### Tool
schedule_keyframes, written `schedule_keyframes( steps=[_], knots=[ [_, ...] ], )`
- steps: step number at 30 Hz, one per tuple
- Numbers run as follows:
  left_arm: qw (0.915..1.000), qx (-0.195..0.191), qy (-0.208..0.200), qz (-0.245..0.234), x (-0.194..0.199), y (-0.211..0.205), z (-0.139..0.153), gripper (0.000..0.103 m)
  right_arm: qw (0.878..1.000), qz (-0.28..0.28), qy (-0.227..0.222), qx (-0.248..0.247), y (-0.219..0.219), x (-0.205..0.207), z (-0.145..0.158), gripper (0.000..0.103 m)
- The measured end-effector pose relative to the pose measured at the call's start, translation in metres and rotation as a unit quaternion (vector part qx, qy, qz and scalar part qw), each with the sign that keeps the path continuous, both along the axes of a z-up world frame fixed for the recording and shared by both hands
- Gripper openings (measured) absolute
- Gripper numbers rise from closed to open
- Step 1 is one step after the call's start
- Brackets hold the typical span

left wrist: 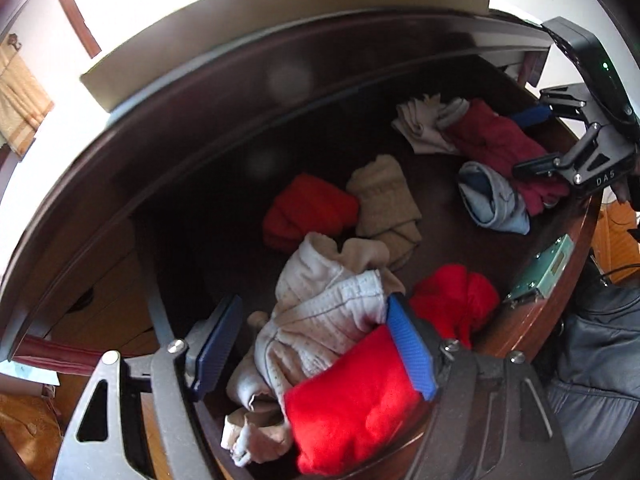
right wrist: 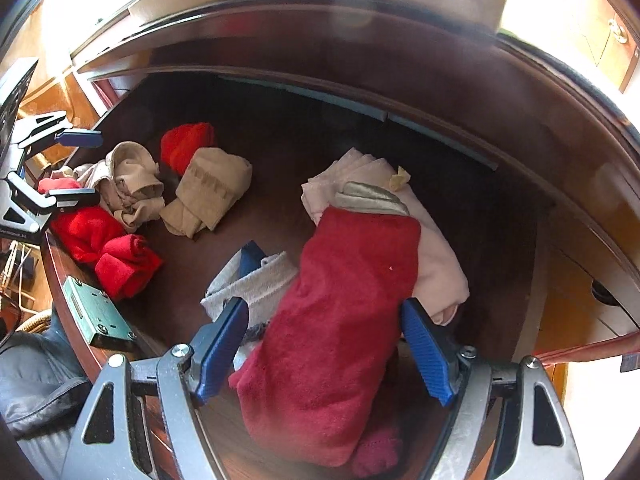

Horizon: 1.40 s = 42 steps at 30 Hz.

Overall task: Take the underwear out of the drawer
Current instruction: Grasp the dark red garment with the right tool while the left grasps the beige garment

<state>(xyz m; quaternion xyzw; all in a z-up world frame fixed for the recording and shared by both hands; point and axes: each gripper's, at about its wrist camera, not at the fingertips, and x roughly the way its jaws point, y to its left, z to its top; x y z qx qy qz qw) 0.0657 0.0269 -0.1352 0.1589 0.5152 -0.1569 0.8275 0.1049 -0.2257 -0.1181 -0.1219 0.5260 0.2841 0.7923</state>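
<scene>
An open dark wooden drawer [left wrist: 440,236] holds several folded and bunched underwear pieces. My left gripper [left wrist: 314,346] points down into its near left corner, open. Its blue pads straddle a cream ribbed piece [left wrist: 320,308] and a bright red folded piece [left wrist: 352,400], and the right pad touches them. From the right wrist view the left gripper [right wrist: 76,168] hangs over that pile. My right gripper [right wrist: 322,348] is open astride a dark red piece [right wrist: 340,340], which lies over a pale pink piece [right wrist: 436,264]. The left wrist view has the right gripper [left wrist: 534,140] over the dark red piece [left wrist: 496,140].
Loose in the drawer are a red roll [left wrist: 308,212], a beige folded piece [left wrist: 384,204], a red bunch [left wrist: 452,300] and a light blue piece [left wrist: 492,200]. A metal lock plate [right wrist: 96,312] sits inside the drawer front. A person's dark padded jacket [right wrist: 36,380] is close to it.
</scene>
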Motion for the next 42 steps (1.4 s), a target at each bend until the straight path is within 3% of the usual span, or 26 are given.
schedule_keyframes(
  steps=[6,12,13,15,25,26,30,42],
  knots=[
    [0.9985,-0.018,0.052,0.003,0.018,0.001,-0.017,0.075,1.000,0.008,0.008,-0.014,0.008,0.003,-0.005,0.080],
    [0.9970,-0.026,0.073,0.010,0.027,-0.003,-0.027,0.075,1.000,0.013,0.019,-0.019,0.013,0.009,-0.011,0.078],
    [0.9971,-0.027,0.071,0.011,0.026,-0.002,-0.027,0.075,1.000,0.012,0.019,-0.019,0.013,0.010,-0.012,0.075],
    [0.9974,-0.028,0.065,0.010,0.025,-0.003,-0.027,0.075,1.000,0.008,0.018,-0.020,0.013,0.012,-0.015,0.056],
    [0.9981,-0.042,0.046,-0.007,0.010,-0.004,-0.020,0.036,0.999,0.030,0.034,-0.025,0.020,0.019,-0.023,0.046],
    [0.9983,-0.042,0.039,-0.007,0.009,-0.004,-0.019,0.033,0.999,0.031,0.028,-0.023,0.020,0.019,-0.022,0.042],
    [0.9983,-0.054,0.018,-0.002,0.001,-0.003,-0.014,0.030,0.999,0.033,0.004,-0.007,0.019,0.015,-0.019,0.033],
    [0.9898,-0.123,-0.055,0.047,-0.022,0.011,0.008,0.027,0.996,0.064,-0.067,0.016,0.014,-0.006,-0.005,0.031]
  ],
)
